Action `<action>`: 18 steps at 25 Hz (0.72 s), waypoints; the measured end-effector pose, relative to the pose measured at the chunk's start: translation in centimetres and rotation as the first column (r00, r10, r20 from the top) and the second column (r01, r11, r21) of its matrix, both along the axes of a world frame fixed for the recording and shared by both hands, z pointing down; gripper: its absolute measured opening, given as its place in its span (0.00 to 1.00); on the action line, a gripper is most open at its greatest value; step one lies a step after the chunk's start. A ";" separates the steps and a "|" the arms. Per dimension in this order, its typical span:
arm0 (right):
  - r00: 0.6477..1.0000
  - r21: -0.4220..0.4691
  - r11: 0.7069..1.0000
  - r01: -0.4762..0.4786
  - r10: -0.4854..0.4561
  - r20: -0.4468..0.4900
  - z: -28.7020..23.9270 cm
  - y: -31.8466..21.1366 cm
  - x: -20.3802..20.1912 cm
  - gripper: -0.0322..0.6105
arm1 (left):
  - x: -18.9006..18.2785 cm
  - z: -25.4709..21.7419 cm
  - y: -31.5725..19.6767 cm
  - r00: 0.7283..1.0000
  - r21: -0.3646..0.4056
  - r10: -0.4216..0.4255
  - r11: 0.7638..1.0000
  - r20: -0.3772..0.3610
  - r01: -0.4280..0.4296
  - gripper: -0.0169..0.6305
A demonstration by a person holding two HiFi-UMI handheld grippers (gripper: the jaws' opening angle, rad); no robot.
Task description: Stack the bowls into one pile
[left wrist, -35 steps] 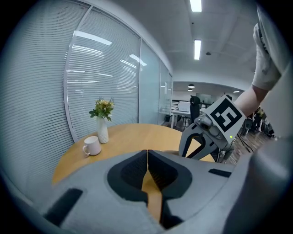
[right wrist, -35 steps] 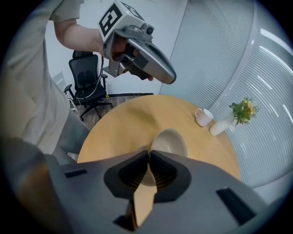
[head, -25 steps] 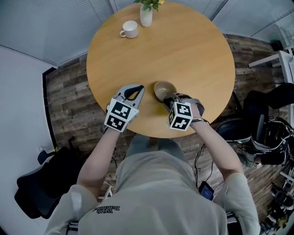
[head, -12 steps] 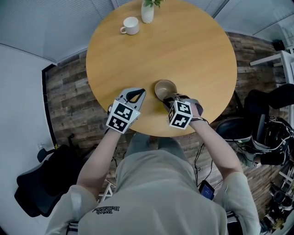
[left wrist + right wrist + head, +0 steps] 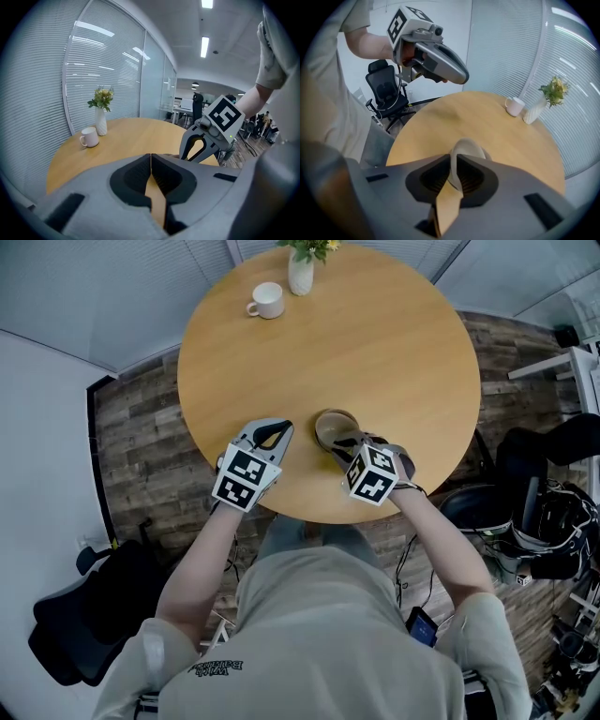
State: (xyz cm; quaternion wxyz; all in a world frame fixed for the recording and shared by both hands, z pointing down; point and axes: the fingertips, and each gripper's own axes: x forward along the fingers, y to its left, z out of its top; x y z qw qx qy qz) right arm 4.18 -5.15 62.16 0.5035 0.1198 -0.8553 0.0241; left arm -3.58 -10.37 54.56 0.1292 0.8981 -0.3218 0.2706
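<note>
Beige against the wooden table (image 5: pixel 375 334), 1 bowl (image 5: pixel 334 423) is seen near the front edge, its near rim clamped between the tongs of the right gripper (image 5: pixel 343 439), which is set at the bowl's near-right side. The left gripper (image 5: pixel 278 427) is held just to the bowl's left, its tongs pressed together on nothing. No 2nd bowl can be made out; a mug (image 5: pixel 266 300) and a vase (image 5: pixel 300 273) are seen well apart at the far edge.

Your head camera looks steeply down over the near edge of the round table (image 5: pixel 375 343); both gripper cameras sit low there, facing across it, sharing the mug (image 5: pixel 88 137).
</note>
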 end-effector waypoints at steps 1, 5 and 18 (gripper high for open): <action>1.000 0.005 1.000 -0.003 0.003 0.003 -0.4 -0.2 0.1 0.11 | -0.2 -0.4 -0.3 1.000 0.009 -0.007 1.000 0.001 0.007 0.06; 0.999 0.023 0.999 -0.035 0.034 0.035 -2.2 -1.0 0.4 0.11 | -0.5 -2.1 -1.4 1.000 0.046 -0.019 0.999 -0.013 0.020 0.06; 0.938 0.153 0.953 -0.260 0.212 0.275 -14.4 -5.4 1.5 0.11 | 0.7 -10.9 -3.4 0.996 0.200 0.000 0.980 -0.084 0.017 0.06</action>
